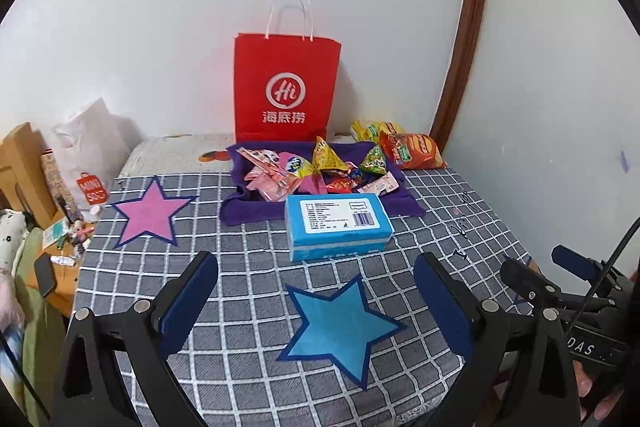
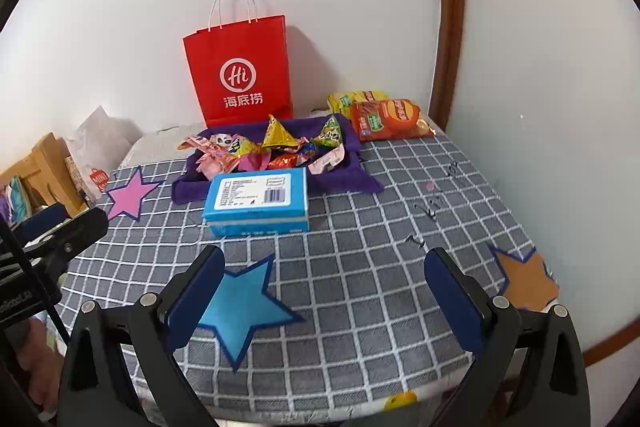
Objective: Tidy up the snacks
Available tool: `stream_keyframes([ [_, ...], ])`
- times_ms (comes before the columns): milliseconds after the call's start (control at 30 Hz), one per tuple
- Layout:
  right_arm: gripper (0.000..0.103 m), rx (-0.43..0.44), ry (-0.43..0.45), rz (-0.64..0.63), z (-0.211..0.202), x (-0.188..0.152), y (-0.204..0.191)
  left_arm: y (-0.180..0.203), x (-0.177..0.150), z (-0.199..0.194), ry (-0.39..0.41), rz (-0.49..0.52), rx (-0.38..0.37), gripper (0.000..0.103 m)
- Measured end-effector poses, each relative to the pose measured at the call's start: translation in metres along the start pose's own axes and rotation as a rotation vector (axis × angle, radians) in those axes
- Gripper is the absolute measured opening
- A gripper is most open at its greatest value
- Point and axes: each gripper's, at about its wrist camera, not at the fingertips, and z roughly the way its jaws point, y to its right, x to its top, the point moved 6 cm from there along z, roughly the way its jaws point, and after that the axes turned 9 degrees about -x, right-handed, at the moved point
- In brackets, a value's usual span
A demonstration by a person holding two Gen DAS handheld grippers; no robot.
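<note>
Left wrist view: left gripper (image 1: 316,291) jaws wide, nothing between them, above the blue paper star (image 1: 340,327) on the grey checked cloth (image 1: 240,307). Blue rectangular box (image 1: 338,225) beyond; snack packets (image 1: 320,167) heaped on the purple towel (image 1: 248,207), far centre. Red paper bag (image 1: 286,87) at the wall.

Right wrist view: right gripper (image 2: 324,291) jaws wide, empty, over bare cloth. Orange star (image 2: 528,283) at the right edge; orange crisp packet (image 2: 390,119) in the far right corner.

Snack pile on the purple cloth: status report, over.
Both tongs, left and right, open, empty. Snack pile untouched on purple cloth. Blue box stands in front.
</note>
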Motion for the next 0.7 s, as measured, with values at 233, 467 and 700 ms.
stream_keyframes([
  [233, 0.099, -0.006, 0.01, 0.005, -0.01, -0.007, 0.002, 0.0, -0.003, -0.018, 0.031, 0.0, 0.01, 0.099],
  [467, 0.099, -0.01, 0.011, 0.017, -0.014, -0.009, 0.005, 0.002, -0.001, -0.025, 0.041, 0.012, 0.018, 0.099],
  [700, 0.099, -0.008, 0.017, 0.02, -0.018, -0.01, 0.007, 0.004, -0.001, -0.027, 0.041, 0.011, 0.013, 0.099],
])
